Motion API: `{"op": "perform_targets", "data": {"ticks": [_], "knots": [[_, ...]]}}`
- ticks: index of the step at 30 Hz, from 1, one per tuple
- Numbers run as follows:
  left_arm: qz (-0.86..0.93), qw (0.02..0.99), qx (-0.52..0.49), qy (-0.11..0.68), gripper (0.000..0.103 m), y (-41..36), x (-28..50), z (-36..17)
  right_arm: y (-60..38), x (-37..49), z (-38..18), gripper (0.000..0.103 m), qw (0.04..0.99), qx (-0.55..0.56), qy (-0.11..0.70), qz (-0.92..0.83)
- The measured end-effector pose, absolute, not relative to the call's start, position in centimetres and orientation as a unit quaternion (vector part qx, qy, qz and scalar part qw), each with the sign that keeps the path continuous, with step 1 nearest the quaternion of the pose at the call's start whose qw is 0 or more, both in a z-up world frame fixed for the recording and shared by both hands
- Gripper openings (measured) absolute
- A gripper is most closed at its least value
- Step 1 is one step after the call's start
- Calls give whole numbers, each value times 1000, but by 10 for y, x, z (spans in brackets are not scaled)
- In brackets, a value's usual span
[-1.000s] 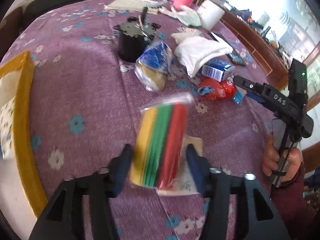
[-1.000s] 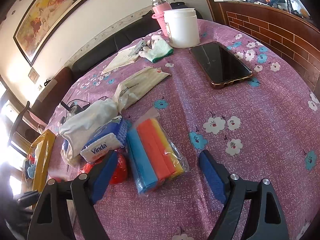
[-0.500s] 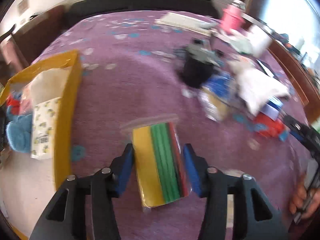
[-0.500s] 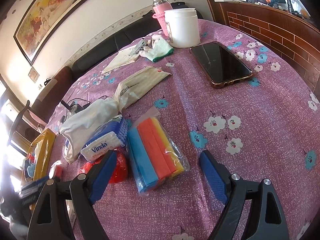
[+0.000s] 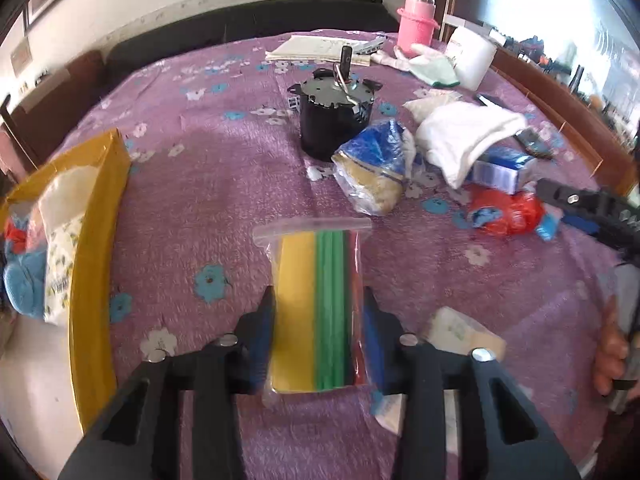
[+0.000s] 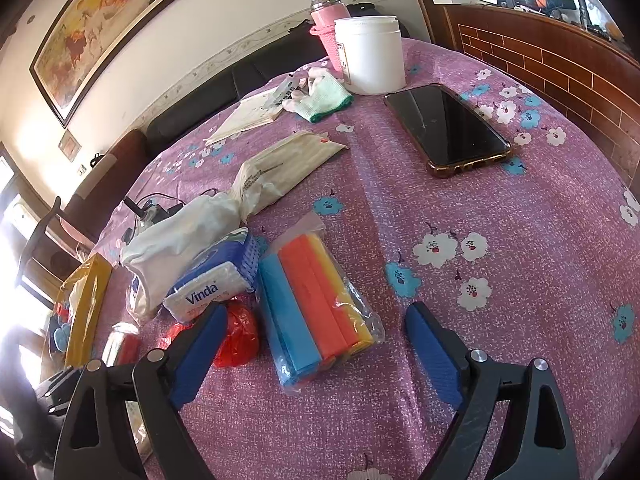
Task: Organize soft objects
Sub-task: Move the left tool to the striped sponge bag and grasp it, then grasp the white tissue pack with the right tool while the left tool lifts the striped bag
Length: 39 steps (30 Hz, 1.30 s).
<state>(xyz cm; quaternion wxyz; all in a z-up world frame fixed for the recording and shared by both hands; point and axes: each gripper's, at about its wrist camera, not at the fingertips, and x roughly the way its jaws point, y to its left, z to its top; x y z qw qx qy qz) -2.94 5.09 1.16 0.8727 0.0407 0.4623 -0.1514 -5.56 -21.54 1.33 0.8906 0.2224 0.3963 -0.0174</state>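
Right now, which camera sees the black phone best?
The right wrist view: the phone lies flat and whole on the purple tablecloth, beside the white tub. In the left wrist view it cannot be made out behind the clutter.

The left gripper (image 5: 318, 336) clamps a clear zip bag of yellow, green and red sponge sheets (image 5: 320, 304) above a purple floral tablecloth (image 5: 208, 184). A yellow box (image 5: 96, 240) stands at left; a black motor (image 5: 334, 120) sits beyond.

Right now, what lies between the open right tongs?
In the right wrist view, the right tongs straddle a clear bag of blue, orange and yellow sponges lying on the purple tablecloth, untouched.
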Motion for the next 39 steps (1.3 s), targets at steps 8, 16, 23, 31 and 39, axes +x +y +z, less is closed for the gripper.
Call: {"op": "perform_targets", "data": {"ticks": [8,16,23,31,39], "knots": [[-169,868,-51,465,36,84,-46,19,-213,-59,16,93,889,207,408,-34],[-188,881,-118,419,37,123,-78,48,-155,-108,36,93,859,238,447,79],[-174,886,-142,406,37,153,-92,52,-68,-87,20,93,834,180,508,119],[-109,898,-186,384,37,230,-107,57,-9,-66,17,65,864,30,502,17],[-18,891,-215,399,37,306,-110,41,-16,-81,30,54,868,70,486,77]]}}
